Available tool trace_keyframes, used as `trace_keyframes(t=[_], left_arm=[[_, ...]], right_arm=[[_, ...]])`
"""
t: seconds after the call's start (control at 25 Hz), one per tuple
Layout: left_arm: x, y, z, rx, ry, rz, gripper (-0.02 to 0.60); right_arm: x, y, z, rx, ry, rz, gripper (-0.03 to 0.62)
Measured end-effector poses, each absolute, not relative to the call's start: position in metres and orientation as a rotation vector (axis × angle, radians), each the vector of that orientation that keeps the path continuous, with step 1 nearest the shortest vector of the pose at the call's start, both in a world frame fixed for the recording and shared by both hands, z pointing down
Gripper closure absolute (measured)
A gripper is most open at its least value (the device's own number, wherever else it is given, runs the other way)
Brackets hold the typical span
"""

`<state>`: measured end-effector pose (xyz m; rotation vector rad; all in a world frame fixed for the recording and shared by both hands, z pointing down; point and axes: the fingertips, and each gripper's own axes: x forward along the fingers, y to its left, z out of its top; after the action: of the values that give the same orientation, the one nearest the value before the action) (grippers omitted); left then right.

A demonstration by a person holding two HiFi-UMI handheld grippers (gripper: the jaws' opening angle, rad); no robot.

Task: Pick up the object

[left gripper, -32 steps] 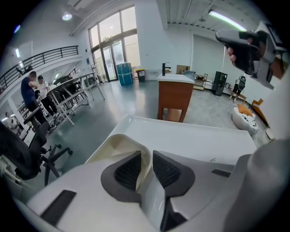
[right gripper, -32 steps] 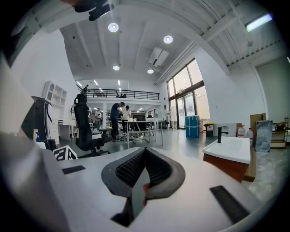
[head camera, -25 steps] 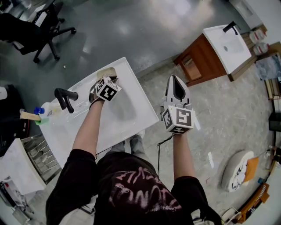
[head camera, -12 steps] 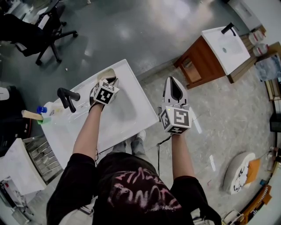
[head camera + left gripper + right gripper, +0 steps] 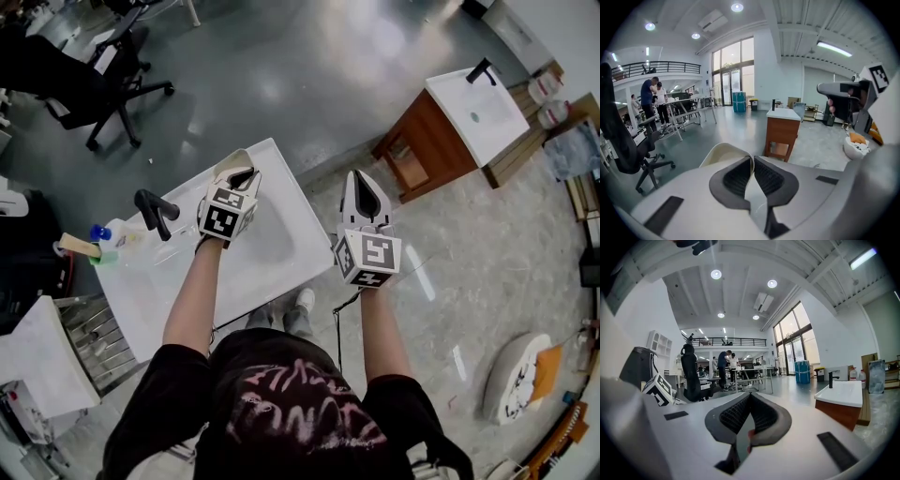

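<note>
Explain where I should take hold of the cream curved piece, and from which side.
Take its thin rim, the edge nearest the person, coming from the person's side. The cream curved piece is a thin shell, so narrow jaws can pinch its wall. The left gripper is shut on that edge in this way, above the white sink top.

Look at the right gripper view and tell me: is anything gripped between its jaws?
No, the right gripper has its jaws closed tip to tip with nothing between them.
</note>
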<state>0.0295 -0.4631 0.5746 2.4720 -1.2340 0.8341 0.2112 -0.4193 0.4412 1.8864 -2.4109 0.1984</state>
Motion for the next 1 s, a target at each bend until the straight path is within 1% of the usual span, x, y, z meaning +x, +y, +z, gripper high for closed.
trace_keyframes(t=[0.4,1.0], left_arm=[[0.04,-0.439,0.493,2.547,-1.368,0.573,0.544],[0.033,-0.409,0.407,2.62,-1.526,0.292,0.545]], right_arm=[[0.201,-0.406,0.417,1.868,-2.462,0.176,0.579],[0.177,-0.392,0.392,1.807,-2.521,0.12,0.579]])
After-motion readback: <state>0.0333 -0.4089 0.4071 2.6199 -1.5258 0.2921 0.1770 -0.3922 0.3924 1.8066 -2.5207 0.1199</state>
